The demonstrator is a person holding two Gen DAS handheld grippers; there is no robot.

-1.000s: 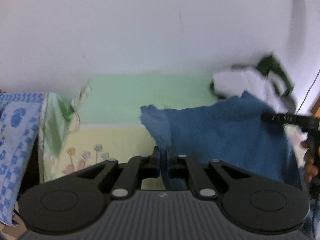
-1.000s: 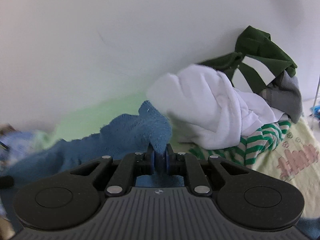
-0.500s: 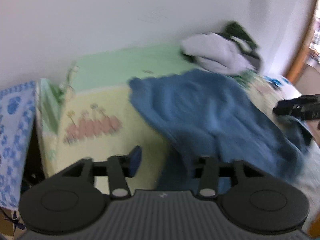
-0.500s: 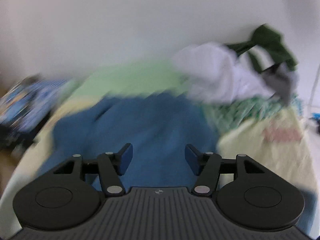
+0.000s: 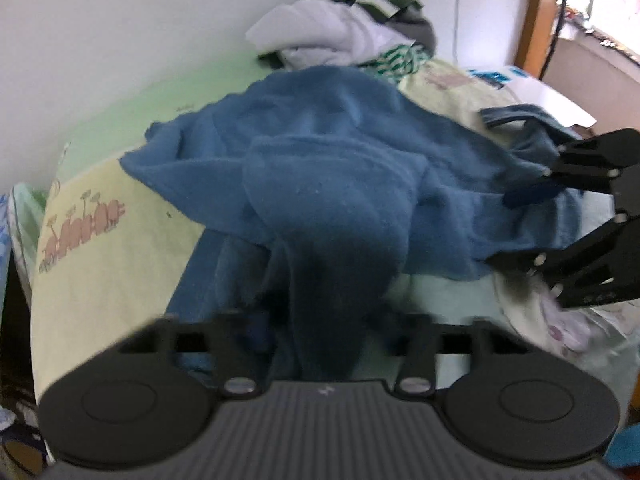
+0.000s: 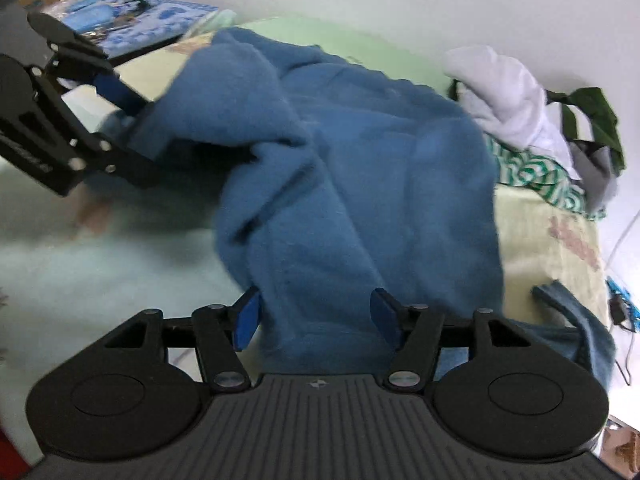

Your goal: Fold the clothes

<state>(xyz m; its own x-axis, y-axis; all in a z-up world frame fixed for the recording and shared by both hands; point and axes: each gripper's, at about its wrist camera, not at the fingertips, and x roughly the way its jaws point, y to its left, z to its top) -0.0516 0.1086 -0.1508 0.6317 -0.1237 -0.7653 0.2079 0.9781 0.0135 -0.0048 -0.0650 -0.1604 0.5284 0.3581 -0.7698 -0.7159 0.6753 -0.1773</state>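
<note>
- Both grippers have let go of the blue garment [image 5: 328,184] since a second ago, when each was clamped on a corner held up before the wall; it now lies in a rumpled heap on the bed.
- Left gripper [image 5: 328,332] has its jaws spread wide, with a dark fold of the blue garment running between them; the fingers look blurred, and nothing is pinched.
- Right gripper [image 6: 316,316] is likewise released, its blue pads [image 6: 246,316] well apart on either side of a hanging fold of the garment [image 6: 352,184].
- In the left wrist view the right gripper [image 5: 560,220] shows at the right edge, just beside the garment's far hem.
- In the right wrist view the left gripper [image 6: 120,128] sits at the left, its tips at the bunched cloth.
- Bed sheet [image 5: 112,264] is pale yellow and green with a printed pattern.
- Behind the garment, against the wall, lies a pile of clothes [image 6: 520,112]: white, green-striped, dark green and grey pieces.
</note>
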